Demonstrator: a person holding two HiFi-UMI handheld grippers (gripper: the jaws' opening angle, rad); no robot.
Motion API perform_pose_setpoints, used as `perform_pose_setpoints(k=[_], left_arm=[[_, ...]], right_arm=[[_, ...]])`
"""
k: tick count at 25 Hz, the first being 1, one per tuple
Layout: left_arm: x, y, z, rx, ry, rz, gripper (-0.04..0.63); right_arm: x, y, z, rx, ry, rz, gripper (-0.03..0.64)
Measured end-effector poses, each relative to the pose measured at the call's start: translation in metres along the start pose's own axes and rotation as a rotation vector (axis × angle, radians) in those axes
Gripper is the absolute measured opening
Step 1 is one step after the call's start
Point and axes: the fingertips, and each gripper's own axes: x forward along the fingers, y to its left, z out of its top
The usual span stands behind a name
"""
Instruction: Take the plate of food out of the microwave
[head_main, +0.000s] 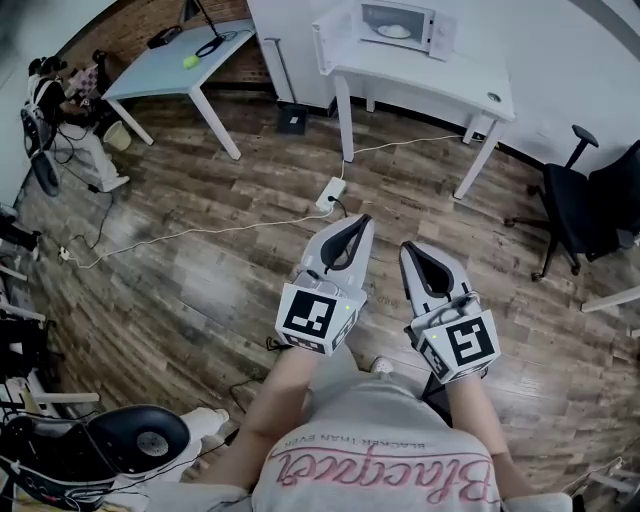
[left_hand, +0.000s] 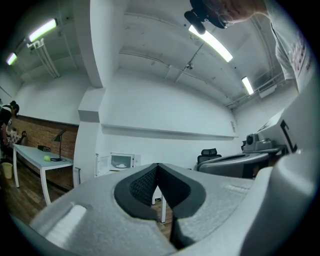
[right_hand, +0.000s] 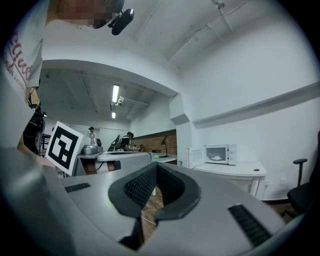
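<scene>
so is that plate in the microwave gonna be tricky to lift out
Probably stiff: the plate looks like a white, shallow dish inside the microwave. Its low rim likely offers little to pinch, so it may tilt and spill once lifted. It's too far off to judge weight.

The room is bright and evenly lit by long ceiling tubes (left_hand: 212, 44), which glare a little in the left gripper view. Shadows on the wooden floor (head_main: 200, 290) are soft. Every view is fisheye: lines bend near the edges, and both gripper views have black corners. The far microwave (head_main: 397, 25) looks sharp.
</scene>
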Motion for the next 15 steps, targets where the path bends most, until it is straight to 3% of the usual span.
perform_pose_setpoints(k=[15], left_arm=[[0.046,0.124,-0.006,-0.014,-0.006,-0.093,0.005]], right_arm=[[0.126,-0.002,0.005,-0.022,0.010,-0.106,0.011]])
